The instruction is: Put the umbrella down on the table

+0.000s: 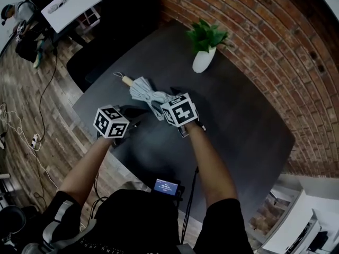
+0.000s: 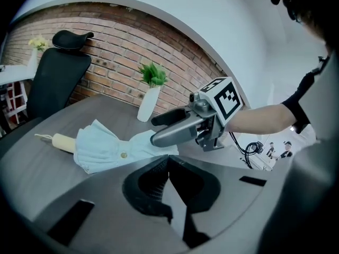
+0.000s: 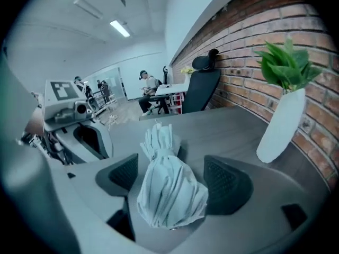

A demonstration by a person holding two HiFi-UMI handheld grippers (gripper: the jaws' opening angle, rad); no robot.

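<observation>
Umbrella [image 1: 149,94] lies on the counter [image 1: 238,118], twelve o'clock from us; right tongs [image 3: 175,176] released around it, left tongs [image 2: 168,164] clenched empty; we must only withdraw.

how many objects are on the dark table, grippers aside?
2. The folded umbrella lies near the table's left edge; the white vase with a plant stands by the brick wall. Arms cover part of the table, so something small could be hidden.

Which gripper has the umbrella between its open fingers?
The right gripper: the umbrella lies between its spread fingers; the left gripper has shut, empty fingers.
</observation>
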